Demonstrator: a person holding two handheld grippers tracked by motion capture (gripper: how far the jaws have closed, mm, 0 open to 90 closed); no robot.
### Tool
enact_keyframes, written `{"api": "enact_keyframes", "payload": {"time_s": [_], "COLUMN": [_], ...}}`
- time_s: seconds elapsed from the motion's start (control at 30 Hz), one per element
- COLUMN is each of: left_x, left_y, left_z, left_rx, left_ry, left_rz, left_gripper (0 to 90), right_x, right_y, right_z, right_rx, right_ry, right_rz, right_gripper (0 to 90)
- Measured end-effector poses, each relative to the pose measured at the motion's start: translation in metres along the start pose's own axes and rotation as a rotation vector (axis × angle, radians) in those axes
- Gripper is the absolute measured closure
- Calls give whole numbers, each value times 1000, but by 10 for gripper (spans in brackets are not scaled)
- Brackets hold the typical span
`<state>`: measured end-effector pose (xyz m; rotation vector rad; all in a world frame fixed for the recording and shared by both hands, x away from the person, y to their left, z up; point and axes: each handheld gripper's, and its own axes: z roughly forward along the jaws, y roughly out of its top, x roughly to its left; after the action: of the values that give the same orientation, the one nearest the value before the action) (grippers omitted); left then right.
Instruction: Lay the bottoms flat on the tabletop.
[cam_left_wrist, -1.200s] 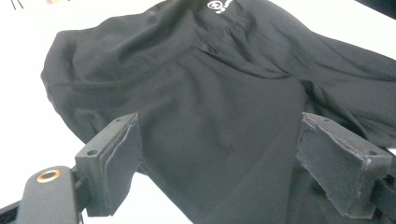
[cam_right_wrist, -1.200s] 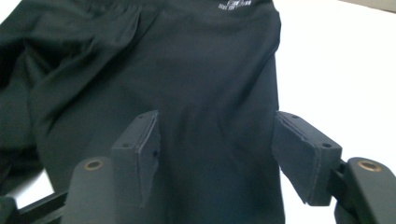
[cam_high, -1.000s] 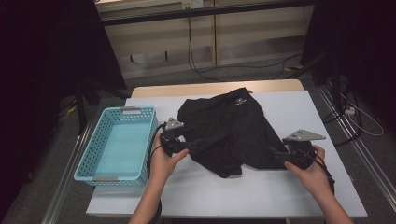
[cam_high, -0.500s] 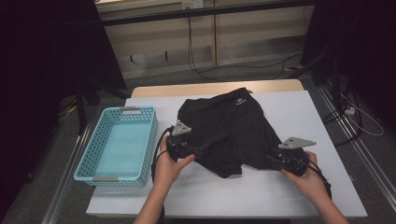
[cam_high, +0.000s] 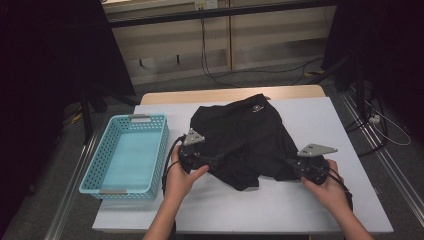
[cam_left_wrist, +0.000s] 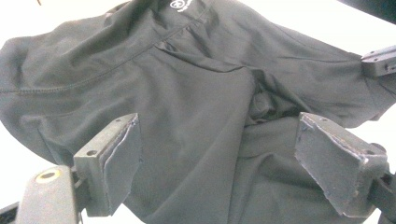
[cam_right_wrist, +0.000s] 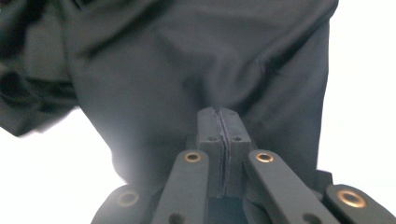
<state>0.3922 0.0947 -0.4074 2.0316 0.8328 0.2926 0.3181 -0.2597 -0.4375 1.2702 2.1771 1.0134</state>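
Observation:
A crumpled black garment (cam_high: 245, 135) with a small white logo lies in the middle of the white table (cam_high: 325, 125). My left gripper (cam_high: 202, 161) rests at the garment's left edge. Its jaws stand wide open over the cloth (cam_left_wrist: 196, 93), and the pads (cam_left_wrist: 119, 163) do not press on it. My right gripper (cam_high: 294, 169) is at the garment's lower right edge. Its jaws have just been closing, and in the right gripper view my right gripper (cam_right_wrist: 219, 112) is shut, with the fabric (cam_right_wrist: 187, 60) puckered at its tip.
A light blue perforated basket (cam_high: 95, 170) stands empty on the table's left side, close to my left hand. White tabletop lies bare in front of and to the right of the garment. Beyond the far edge are a dark floor and cables.
The right gripper slid a little left onto the garment's edge and its jaws came together on the cloth. The left gripper edged slightly right and stayed open.

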Motion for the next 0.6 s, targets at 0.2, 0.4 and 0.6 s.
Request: {"api": "enact_keyframes", "payload": {"time_s": [0.2, 0.4, 0.6], "left_x": [-4, -6, -7], "left_y": [4, 1, 1], "left_z": [-2, 2, 2], "left_rx": [-15, 1, 7], "left_ry": [-5, -17, -16], "left_rz": [8, 9, 19], "left_gripper": [157, 157, 157], "right_x": [-13, -30, -43], "right_y": [23, 19, 6], "right_z": [-3, 13, 29], "right_rx": [-97, -60, 32], "right_ry": [0, -68, -138], "right_rz": [50, 82, 94], "right_gripper": [897, 894, 857]}}
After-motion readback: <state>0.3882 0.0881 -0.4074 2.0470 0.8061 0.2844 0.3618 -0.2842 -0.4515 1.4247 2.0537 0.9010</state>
